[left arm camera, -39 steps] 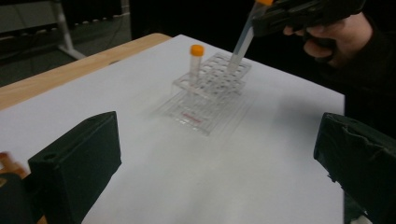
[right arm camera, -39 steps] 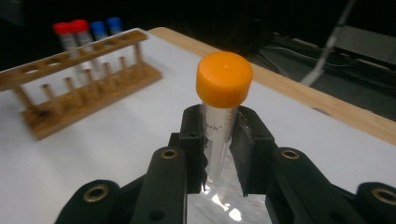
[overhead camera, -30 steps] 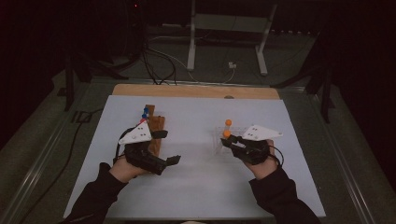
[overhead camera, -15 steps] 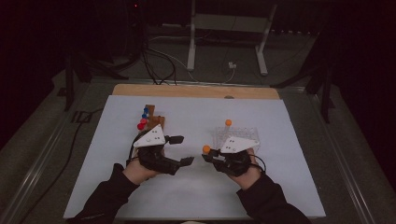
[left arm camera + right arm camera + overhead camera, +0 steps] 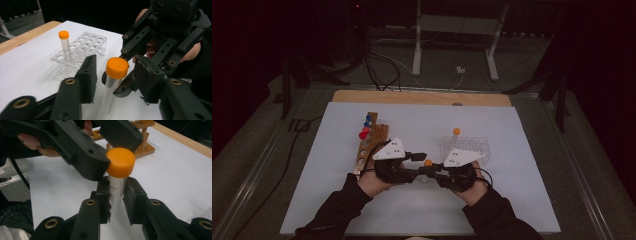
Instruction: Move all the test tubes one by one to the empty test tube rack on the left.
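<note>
Orange-capped tube (image 5: 117, 182) is clamped upright by right gripper (image 5: 117, 195); left gripper (image 5: 115, 72), closing, flanks its cap.

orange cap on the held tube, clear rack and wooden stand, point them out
orange cap (image 5: 120, 162), right gripper view, its side wall
clear rack (image 5: 85, 44), left gripper view, its holed top
wooden stand (image 5: 379, 134), high view, its top board

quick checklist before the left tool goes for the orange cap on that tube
1. Right tool clamped on the tube body: ok.
2. Orange cap sits between the left tool jaws: ok.
3. Left jaws, which have just been closing, pressing the cap: not ok in the left gripper view, gaps on both sides.
4. Tube upright: ok.
5. Cap screwed tight or loose: cannot tell.
6. Clear rack has free holes beside its one standing tube: ok.
</note>
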Action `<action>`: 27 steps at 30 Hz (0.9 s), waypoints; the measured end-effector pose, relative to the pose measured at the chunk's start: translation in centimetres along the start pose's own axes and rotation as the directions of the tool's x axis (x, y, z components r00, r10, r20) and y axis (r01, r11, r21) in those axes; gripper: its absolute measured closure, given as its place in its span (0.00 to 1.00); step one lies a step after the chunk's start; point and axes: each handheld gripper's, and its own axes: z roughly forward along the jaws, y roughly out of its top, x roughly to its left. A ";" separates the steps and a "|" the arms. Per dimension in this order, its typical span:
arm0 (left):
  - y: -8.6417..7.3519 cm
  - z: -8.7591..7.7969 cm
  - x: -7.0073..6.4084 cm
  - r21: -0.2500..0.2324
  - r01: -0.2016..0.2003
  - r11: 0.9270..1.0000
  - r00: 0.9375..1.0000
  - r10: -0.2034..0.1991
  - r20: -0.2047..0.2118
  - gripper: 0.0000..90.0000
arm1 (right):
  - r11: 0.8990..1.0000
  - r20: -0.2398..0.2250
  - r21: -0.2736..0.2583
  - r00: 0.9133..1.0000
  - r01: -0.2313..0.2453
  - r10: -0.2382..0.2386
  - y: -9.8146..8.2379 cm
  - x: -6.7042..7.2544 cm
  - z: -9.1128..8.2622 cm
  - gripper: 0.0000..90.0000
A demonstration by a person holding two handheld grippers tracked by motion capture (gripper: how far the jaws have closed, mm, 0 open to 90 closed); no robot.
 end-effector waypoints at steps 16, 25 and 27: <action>1.0 -3.2 1.4 -0.044 -0.015 0.999 0.996 0.011 -0.085 0.79 | 0.996 0.039 -0.073 0.998 -0.044 0.047 0.0 -1.0 -1.3 0.51; 0.9 -6.6 2.8 -0.065 -0.010 0.998 0.979 -0.003 -0.206 0.79 | 0.989 0.107 -0.115 0.989 -0.093 0.105 -0.1 -1.8 -2.5 0.14; 0.7 -7.3 3.1 -0.066 -0.004 0.998 0.974 -0.011 -0.224 0.79 | 0.986 0.118 -0.123 0.985 -0.110 0.124 -0.2 -2.0 -2.6 0.07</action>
